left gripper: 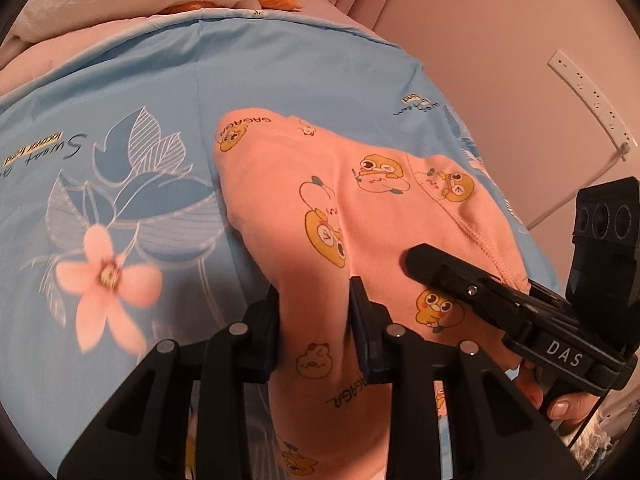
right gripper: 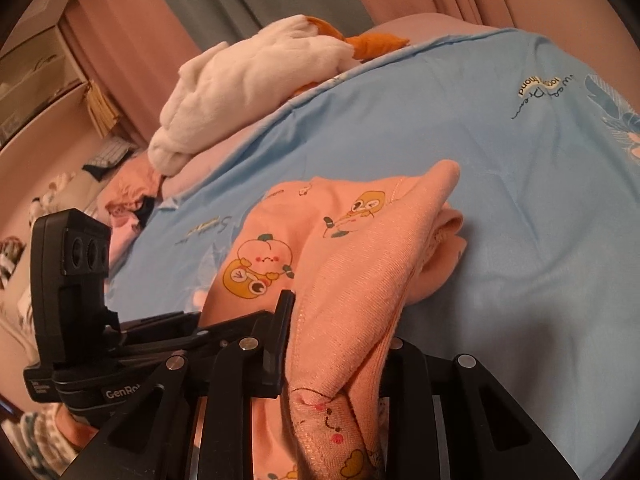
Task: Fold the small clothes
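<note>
Pink garment [left gripper: 372, 216] pinched by left gripper [left gripper: 316, 320] and right gripper [right gripper: 340, 344], near edge lifted off blue bedsheet [left gripper: 280, 68]; fold just begun, far half flat, laying-over left

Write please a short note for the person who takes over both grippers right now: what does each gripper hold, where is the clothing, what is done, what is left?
Left gripper: shut on the pink garment.
Right gripper: shut on the same garment, near a stitched edge.
The near part is lifted; the far end lies on the blue sheet.
Done: both edges pinched. No finished fold is visible.
Left: carry the held edge over, lay it flat, release.
</note>
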